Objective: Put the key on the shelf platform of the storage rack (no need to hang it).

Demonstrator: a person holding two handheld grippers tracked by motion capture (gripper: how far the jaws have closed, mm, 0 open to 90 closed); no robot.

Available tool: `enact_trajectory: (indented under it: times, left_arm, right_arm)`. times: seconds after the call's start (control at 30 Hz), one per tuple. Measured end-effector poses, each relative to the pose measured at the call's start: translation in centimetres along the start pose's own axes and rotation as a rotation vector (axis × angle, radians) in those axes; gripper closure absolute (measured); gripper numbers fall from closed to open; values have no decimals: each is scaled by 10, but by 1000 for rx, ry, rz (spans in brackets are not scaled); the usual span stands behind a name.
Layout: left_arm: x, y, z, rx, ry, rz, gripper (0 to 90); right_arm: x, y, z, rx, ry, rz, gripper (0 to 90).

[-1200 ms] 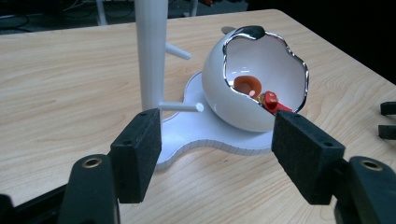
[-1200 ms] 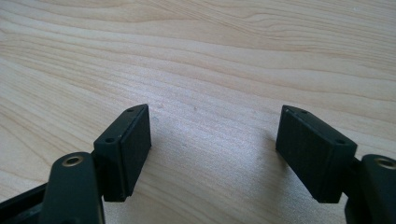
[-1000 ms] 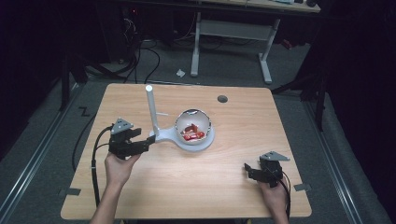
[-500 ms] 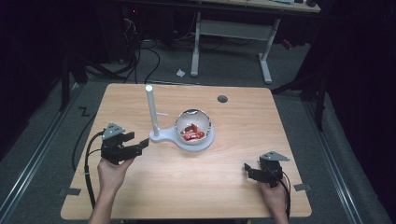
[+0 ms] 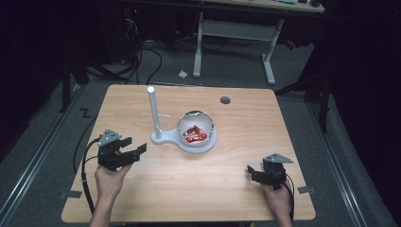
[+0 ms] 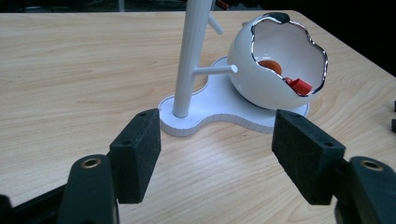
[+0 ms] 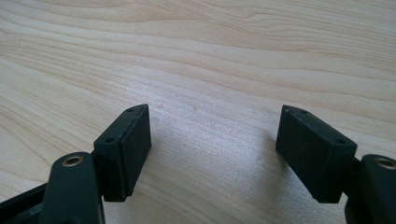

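Note:
A white stand (image 5: 163,138) sits mid-table with an upright post (image 5: 153,111) and a white egg-shaped bowl (image 5: 195,127) holding red and orange pieces (image 5: 195,137). The left gripper view looks at the post (image 6: 191,56) and the bowl (image 6: 275,65) from the side. My left gripper (image 5: 135,152) is open at the table's left, apart from the stand, with nothing between its pads (image 6: 137,158). My right gripper (image 5: 250,174) stands open over bare wood near the front right, pads (image 7: 126,149) wide apart and empty.
The wooden table (image 5: 236,142) has a round cable hole (image 5: 225,100) at the back. Cables trail from both grippers. Dark floor, cables and a desk frame (image 5: 236,38) lie beyond the far edge.
My left gripper has drawn back from the stand toward the table's left and front edge. The right gripper has stayed put.

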State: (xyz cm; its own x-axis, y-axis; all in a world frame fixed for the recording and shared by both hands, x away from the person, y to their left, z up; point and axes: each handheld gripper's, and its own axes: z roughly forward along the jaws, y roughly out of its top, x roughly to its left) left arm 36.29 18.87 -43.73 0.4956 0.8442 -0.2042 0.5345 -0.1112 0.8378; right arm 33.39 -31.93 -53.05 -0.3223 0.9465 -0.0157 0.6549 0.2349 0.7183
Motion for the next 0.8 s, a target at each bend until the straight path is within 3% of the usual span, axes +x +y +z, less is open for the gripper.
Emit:
enact_trajectory:
  times: [0.8]
  left_arm:
    - [6,-33,6,36,28,-48,331]
  right_arm:
    - [0,0,0,0,0,0,268]
